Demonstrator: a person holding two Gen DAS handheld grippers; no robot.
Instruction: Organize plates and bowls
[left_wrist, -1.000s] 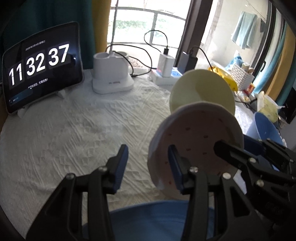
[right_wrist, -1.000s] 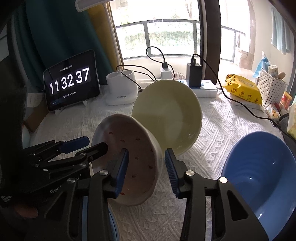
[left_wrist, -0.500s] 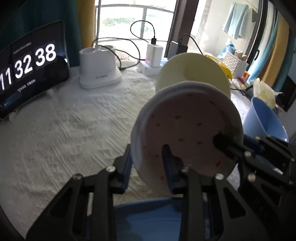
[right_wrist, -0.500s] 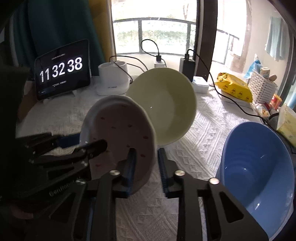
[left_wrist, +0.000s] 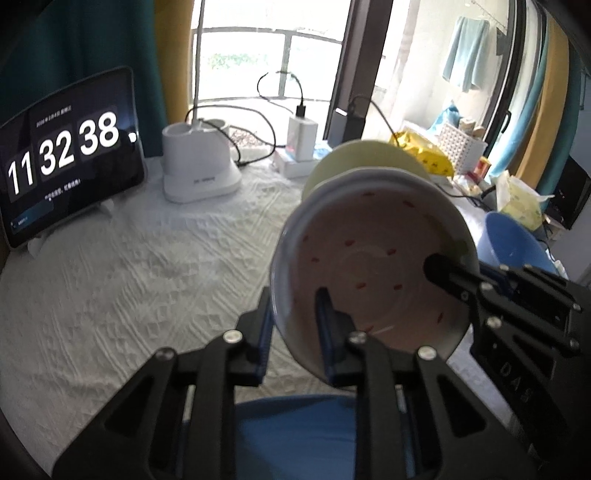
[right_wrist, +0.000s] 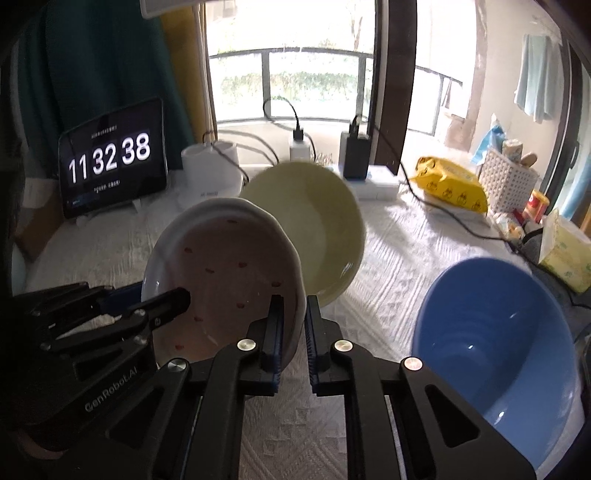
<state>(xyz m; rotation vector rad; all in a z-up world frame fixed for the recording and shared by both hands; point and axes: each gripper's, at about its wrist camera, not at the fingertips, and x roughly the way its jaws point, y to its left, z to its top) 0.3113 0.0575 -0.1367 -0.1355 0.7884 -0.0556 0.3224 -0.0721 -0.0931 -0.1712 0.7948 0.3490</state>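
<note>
Plainly the speckled pink bowl (right_wrist: 225, 273) is glazed ceramic: stiff, slick, breakable, with some weight. It stands tilted on edge above the white-clothed table (right_wrist: 399, 258), just in front of the cream bowl (right_wrist: 317, 225). The right claw (right_wrist: 293, 328) is clamped on its rim, one finger inside and one outside; the left claw (left_wrist: 291, 325) pinches the opposite rim the same way. The rim is the sensible hold, though a thin edge grip on glaze could slip. The blue bowl (right_wrist: 495, 343) lies to the pink bowl's right.
</note>
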